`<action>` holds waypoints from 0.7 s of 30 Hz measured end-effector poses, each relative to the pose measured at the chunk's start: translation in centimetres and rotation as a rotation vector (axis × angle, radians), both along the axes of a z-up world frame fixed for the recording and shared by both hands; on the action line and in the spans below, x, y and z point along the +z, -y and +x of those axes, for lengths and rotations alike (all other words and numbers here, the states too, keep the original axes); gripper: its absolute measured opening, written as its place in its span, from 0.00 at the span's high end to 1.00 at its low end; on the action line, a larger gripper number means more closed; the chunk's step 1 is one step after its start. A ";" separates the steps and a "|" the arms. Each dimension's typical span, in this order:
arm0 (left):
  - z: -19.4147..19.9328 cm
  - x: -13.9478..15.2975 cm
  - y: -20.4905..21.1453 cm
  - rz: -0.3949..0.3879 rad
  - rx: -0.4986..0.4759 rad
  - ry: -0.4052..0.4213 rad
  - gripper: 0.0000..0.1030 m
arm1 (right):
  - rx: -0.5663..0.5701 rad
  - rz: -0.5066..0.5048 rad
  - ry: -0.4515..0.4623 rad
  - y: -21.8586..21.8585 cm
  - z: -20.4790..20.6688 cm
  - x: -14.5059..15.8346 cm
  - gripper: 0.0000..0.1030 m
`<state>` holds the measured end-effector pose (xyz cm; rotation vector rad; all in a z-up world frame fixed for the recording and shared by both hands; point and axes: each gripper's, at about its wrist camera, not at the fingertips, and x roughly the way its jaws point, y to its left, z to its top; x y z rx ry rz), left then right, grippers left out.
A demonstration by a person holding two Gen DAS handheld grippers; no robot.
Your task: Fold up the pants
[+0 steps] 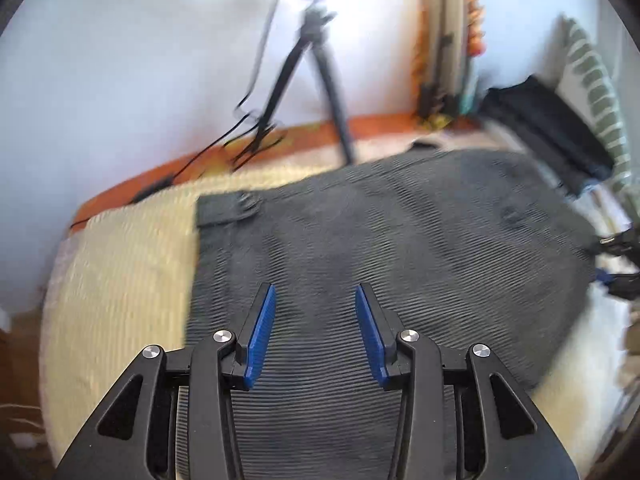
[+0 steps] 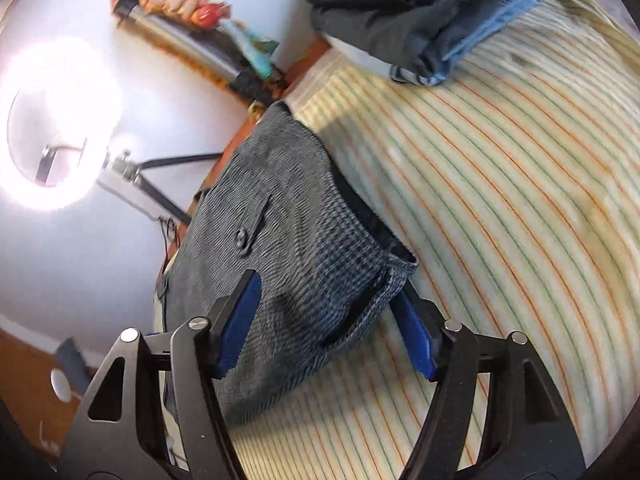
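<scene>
Dark grey ribbed pants [image 1: 400,240] lie spread flat on a yellow striped mat [image 1: 132,264]. In the left wrist view my left gripper [image 1: 315,288] hovers over the near part of the fabric. Its blue pads [image 1: 262,332] stand apart with nothing between them. In the right wrist view the pants [image 2: 280,208] show a buttoned pocket [image 2: 241,236]. A folded corner of the pants lies between the fingers of my right gripper [image 2: 327,285]. Those jaws stand wide and the pads [image 2: 418,344] do not press on the cloth.
A stack of folded dark and blue clothes [image 2: 432,12] sits at the far end of the mat [image 2: 500,200]. A black tripod [image 1: 320,80] and cables stand by the white wall, beyond the orange edge [image 1: 376,124]. A bright ring light [image 2: 60,120] glares at the left.
</scene>
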<state>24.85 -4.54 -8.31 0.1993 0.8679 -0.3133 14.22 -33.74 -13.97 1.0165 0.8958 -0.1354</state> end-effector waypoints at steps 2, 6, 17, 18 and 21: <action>-1.0 0.1 1.8 -0.012 -0.058 0.002 0.61 | -0.024 -0.008 0.004 -0.1 0.2 -0.3 0.38; -2.0 -1.4 5.5 0.007 -0.132 -0.006 0.61 | -0.031 -0.014 0.020 -0.2 0.7 -0.3 0.55; -2.0 -4.6 5.6 0.050 -0.120 -0.038 0.61 | 0.031 -0.102 0.076 -1.1 1.5 2.1 0.85; -2.4 -3.9 5.3 0.047 -0.115 -0.022 0.61 | 0.037 -0.112 0.080 -1.1 1.7 2.5 0.85; -3.6 -2.5 4.0 0.018 -0.087 0.008 0.61 | 0.046 -0.124 0.087 -1.2 1.9 3.1 0.86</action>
